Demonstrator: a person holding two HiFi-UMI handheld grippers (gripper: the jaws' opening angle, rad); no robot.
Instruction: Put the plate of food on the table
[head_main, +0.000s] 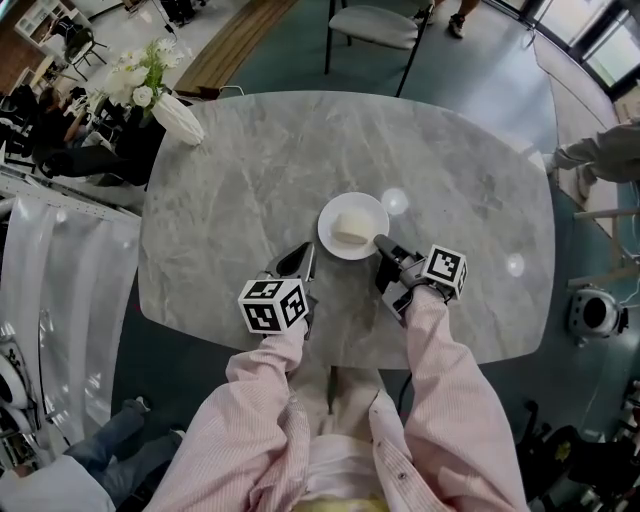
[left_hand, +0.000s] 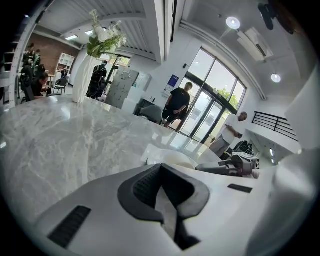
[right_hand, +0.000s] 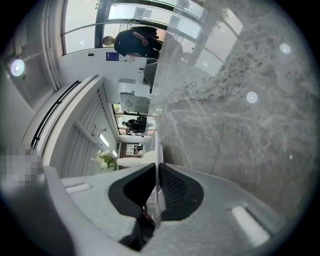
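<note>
A white plate (head_main: 340, 208) with a pale block of food (head_main: 350, 229) is at the middle of the grey marble table (head_main: 240, 190); whether it rests on the top or hovers just above I cannot tell. My right gripper (head_main: 382, 243) is shut on the plate's near right rim. In the right gripper view the thin rim (right_hand: 159, 150) runs between the pads of that gripper (right_hand: 158, 172). My left gripper (head_main: 298, 262) sits to the plate's near left, shut and empty, a short gap away. The left gripper view shows its jaws (left_hand: 162, 192) closed, with the plate (left_hand: 167, 159) and the right gripper (left_hand: 227, 169) ahead.
A white vase (head_main: 178, 118) of white flowers stands at the table's far left corner. A chair (head_main: 385, 28) is beyond the far edge. People (left_hand: 177, 104) stand by the glass doors. The table's front edge lies just under my wrists.
</note>
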